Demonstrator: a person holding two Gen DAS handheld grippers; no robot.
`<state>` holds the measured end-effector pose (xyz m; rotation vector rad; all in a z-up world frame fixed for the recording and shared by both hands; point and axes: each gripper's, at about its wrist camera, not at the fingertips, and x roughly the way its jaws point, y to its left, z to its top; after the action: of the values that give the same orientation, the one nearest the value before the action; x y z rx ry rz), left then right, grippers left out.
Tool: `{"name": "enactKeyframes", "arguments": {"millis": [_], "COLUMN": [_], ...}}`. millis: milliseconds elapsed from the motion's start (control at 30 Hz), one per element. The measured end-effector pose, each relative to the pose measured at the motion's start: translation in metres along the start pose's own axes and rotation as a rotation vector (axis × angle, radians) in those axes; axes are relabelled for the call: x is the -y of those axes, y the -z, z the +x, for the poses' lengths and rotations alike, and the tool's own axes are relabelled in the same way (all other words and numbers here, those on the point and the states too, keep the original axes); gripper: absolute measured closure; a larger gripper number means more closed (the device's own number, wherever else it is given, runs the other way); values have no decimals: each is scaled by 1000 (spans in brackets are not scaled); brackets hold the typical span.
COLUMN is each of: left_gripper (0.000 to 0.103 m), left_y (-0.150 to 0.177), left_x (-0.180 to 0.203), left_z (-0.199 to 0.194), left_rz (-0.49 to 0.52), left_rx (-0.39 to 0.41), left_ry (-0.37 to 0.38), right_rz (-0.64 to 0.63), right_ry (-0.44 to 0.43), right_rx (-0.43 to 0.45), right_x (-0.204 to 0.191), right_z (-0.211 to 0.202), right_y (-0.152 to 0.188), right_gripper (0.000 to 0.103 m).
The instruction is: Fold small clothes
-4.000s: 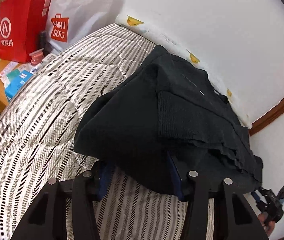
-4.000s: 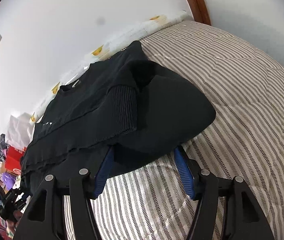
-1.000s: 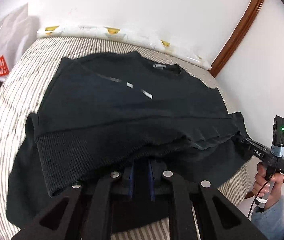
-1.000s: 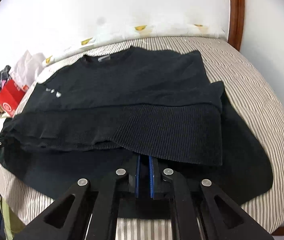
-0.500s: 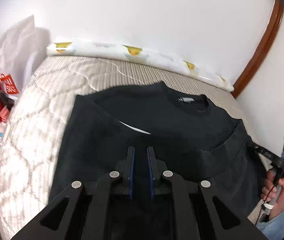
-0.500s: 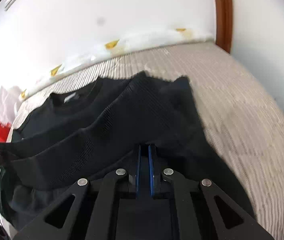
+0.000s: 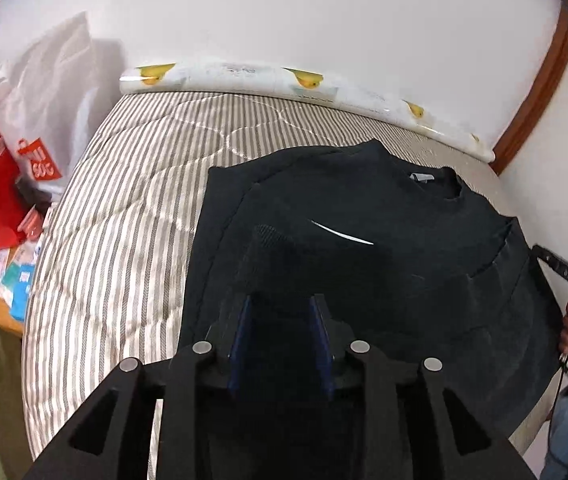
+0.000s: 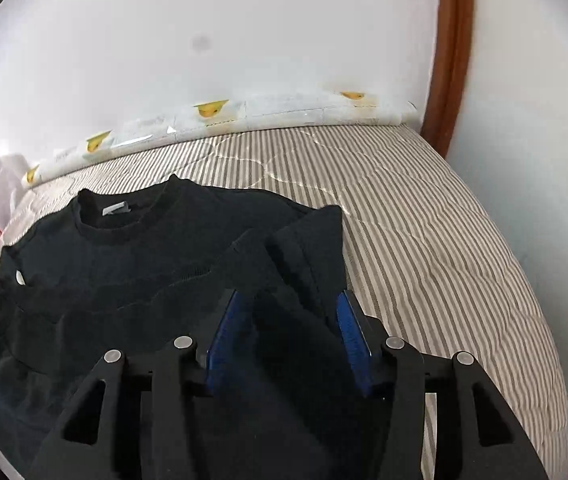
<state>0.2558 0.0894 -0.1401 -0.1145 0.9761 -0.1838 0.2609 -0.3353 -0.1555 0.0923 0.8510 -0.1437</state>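
Note:
A black knit sweater (image 7: 364, 248) lies on the striped bed, its neck with a small grey label (image 7: 420, 177) toward the wall and its ribbed hem folded up over the body. My left gripper (image 7: 279, 308) is open just above the sweater's left part. My right gripper (image 8: 288, 300) is open over the sweater's (image 8: 143, 264) right part, near a raised fold of ribbed hem (image 8: 316, 236). The right gripper also shows in the left wrist view (image 7: 560, 272), in a hand at the right edge.
The striped quilted mattress (image 7: 123, 216) runs to a white wall with a yellow-patterned roll (image 7: 284, 80) along it. Red and white shopping bags (image 7: 23, 148) and a wooden stand with packets (image 7: 7, 280) stand left of the bed. A brown door frame (image 8: 450, 52) rises at the right.
Both grippers were shut on the sweater's hem, carried it up over the body toward the neck, and have now opened and let it go.

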Motion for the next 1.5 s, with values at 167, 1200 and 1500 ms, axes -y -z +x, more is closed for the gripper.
{"name": "enactKeyframes", "arguments": {"millis": [167,1200,1500], "left_gripper": [66,96,96], "left_y": [-14,-69,-70], "left_x": [0,3,-1], "left_z": [11,35,68], "left_rz": [48,-145,-143], "left_rx": [0,149,75], "left_ry": [-29,-61,-112], "right_rz": [-34,146,161], "right_ry": [-12,-163,-117], "right_rx": [-19,8,-58], "right_x": [-5,34,38], "right_z": [15,35,82], "right_y": [-7,-57,-51], "right_gripper": [53,88,98]}}
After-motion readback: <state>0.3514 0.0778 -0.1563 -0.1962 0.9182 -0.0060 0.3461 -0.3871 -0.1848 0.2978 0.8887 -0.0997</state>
